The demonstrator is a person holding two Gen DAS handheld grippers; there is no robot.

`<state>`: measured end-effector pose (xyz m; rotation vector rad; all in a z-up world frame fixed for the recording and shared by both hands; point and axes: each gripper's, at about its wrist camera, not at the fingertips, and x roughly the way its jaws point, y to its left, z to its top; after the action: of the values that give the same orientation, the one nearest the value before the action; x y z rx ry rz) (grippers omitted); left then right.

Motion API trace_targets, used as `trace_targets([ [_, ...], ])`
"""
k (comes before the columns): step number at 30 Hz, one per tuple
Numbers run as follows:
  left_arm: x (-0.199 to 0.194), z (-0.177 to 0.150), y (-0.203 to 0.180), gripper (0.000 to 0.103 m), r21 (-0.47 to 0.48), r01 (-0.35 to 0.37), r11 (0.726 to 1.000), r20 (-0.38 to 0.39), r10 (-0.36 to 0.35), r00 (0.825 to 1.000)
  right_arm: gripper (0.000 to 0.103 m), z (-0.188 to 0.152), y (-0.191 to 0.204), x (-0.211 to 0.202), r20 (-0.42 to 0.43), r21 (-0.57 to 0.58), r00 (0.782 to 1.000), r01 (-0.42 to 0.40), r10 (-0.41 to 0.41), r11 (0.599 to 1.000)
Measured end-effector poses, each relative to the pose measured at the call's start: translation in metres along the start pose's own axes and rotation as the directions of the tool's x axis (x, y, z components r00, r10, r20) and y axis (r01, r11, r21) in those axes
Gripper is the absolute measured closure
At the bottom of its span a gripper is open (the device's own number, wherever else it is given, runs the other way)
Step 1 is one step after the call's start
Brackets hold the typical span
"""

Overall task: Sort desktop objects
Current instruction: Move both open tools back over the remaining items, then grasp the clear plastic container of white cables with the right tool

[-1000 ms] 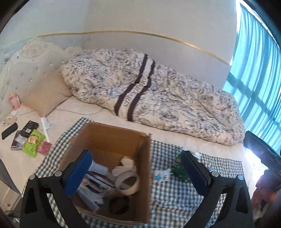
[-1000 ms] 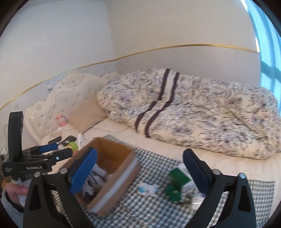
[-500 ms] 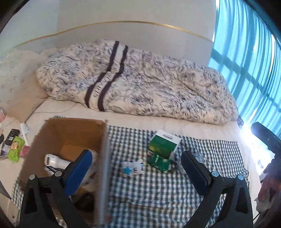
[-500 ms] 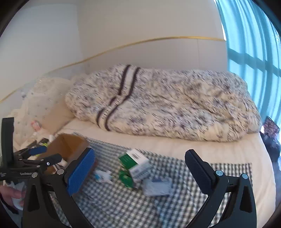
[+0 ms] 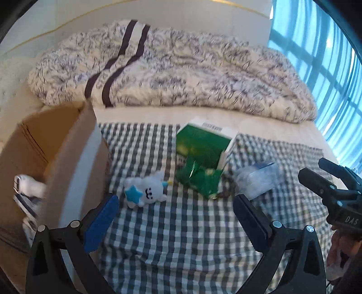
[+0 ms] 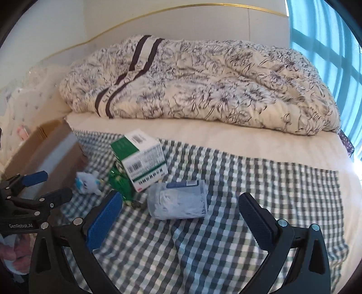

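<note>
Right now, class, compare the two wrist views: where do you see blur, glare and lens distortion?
Left wrist view: motion blur smears the green box and cardboard box; the window glows bright blue. Right wrist view: sharper, the box's barcode is readable, though glare whitens the bed edge. Both views: fisheye bends the gold wall trim and darkens corners.

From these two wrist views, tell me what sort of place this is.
A bedroom, most likely: a bed with a rumpled floral duvet, a padded headboard at its left end, and a curtained window. The sorting happens on a checked cloth spread over the mattress.
</note>
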<state>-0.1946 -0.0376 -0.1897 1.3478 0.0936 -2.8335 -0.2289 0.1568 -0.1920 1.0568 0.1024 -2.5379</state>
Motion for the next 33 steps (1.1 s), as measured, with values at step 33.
trace_targets([
  [33, 0.122, -0.017, 0.031, 0.028, -0.003, -0.006, 1.0, -0.135, 0.005, 0.991, 0.011, -0.025, 0.005, 0.106, -0.129, 0.068, 0.984, 0.132, -0.123, 0.989],
])
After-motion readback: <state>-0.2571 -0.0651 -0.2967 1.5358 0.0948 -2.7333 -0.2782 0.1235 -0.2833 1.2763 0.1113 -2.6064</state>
